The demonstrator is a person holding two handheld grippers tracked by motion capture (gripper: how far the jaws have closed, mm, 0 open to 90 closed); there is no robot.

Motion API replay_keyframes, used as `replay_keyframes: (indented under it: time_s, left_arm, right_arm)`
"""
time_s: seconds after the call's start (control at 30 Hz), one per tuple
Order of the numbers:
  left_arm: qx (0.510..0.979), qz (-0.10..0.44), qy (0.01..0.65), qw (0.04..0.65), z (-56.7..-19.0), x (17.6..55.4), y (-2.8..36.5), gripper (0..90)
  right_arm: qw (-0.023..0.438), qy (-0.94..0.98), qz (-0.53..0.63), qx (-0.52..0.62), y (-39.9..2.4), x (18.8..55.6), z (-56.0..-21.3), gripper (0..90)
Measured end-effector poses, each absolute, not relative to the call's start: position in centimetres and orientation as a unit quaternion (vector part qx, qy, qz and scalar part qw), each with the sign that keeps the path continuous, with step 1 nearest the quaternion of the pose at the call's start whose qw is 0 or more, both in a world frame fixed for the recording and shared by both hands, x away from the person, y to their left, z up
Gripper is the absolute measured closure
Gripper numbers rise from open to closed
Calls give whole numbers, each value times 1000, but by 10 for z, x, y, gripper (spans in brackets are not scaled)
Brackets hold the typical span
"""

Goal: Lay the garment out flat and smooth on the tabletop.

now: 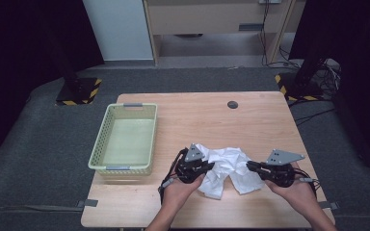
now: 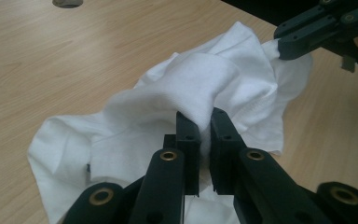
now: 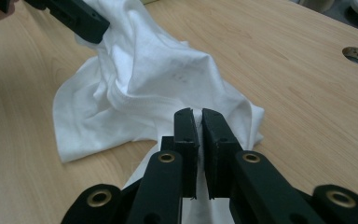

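Shirt [image 1: 229, 169]: white, crumpled, lower middle of the high view, strung between my two grippers.
Left gripper [image 1: 210, 166]: jaws clamped on a shirt fold, at its left edge.
Right gripper [image 1: 250, 166]: jaws pinched on the shirt's hem, at its right edge.
Axis: shirt runs left to right; both hands equally near, so pulling apart should spread it.
Table [image 1: 260, 120]: pale wood, bare beyond the shirt.
Basket [image 1: 124, 166]: left, well apart.
Room: grey floor, dark drapes.

A: The crumpled white cotton garment [image 1: 229, 168] between the two black-jawed grippers is plain, no print.

B: Left of the left gripper [image 1: 211, 166], the perforated plastic basket [image 1: 124, 166] is pale green; the tabletop [image 1: 250, 120] is light wood grain.
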State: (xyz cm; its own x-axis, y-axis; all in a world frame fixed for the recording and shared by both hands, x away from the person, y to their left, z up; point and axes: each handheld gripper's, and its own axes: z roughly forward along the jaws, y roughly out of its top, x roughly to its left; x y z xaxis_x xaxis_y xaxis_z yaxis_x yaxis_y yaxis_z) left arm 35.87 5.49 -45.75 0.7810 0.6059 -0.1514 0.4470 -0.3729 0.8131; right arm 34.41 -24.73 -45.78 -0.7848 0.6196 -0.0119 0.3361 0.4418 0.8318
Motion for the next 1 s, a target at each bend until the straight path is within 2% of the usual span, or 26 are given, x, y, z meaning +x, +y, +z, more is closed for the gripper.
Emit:
replay_keyframes:
  time_s: [0.27,0.53,0.8,1.0]
  left_arm:
    - [819,74,327,465,-450,372,55,844]
    - [821,94,305,474,-410,367,55,844]
    - [830,93,313,451,-400,404,43,840]
    - [827,58,356,431,-420,448,39,836]
  right_arm:
    - [160,825,452,299,-254,361,-462,853]
    - [173,812,480,283,-260,352,-426,853]
    - [175,811,474,296,-265,380,-413,853]
    - [166,817,449,320,-262,417,-427,852]
